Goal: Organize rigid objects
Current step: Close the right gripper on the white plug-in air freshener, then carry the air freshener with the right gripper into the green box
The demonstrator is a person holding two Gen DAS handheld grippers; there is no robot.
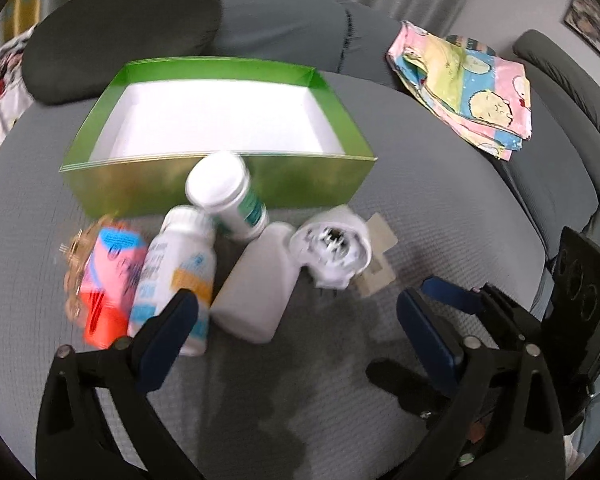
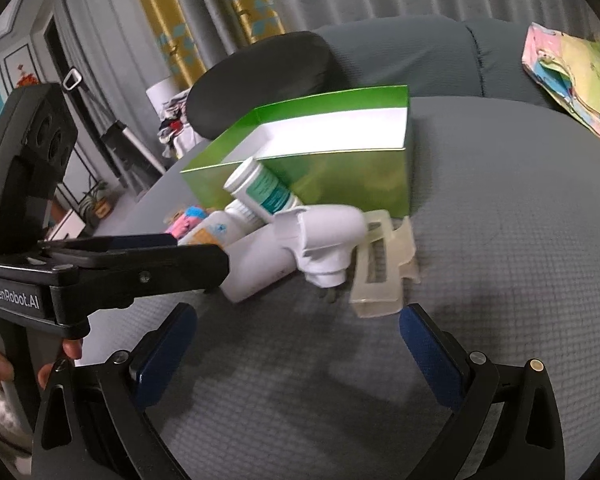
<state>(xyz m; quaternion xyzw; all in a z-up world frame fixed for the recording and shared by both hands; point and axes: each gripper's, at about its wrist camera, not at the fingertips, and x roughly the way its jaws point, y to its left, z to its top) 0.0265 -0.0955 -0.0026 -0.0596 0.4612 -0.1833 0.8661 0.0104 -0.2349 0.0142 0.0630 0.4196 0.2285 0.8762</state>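
Observation:
An open green box [image 1: 316, 184] with a white inside stands on the grey cushion; it also shows in the right wrist view [image 2: 340, 176]. In front of it lie a white bottle with a teal label [image 1: 228, 196], a white bottle with an orange and blue label [image 1: 176, 276], a plain white bottle [image 1: 256, 296], a white plastic fitting [image 1: 332, 244], a translucent hair clip [image 2: 380, 264] and a pink and orange pack [image 1: 108, 280]. My left gripper [image 1: 296, 316] is open just before the bottles. My right gripper [image 2: 298, 330] is open near the clip.
A dark cushion [image 1: 120, 32] lies behind the box. A folded colourful cloth [image 1: 468, 88] lies at the far right on the sofa. Curtains [image 2: 228, 8] hang behind. A gold ornament [image 1: 74, 268] sits left of the pack.

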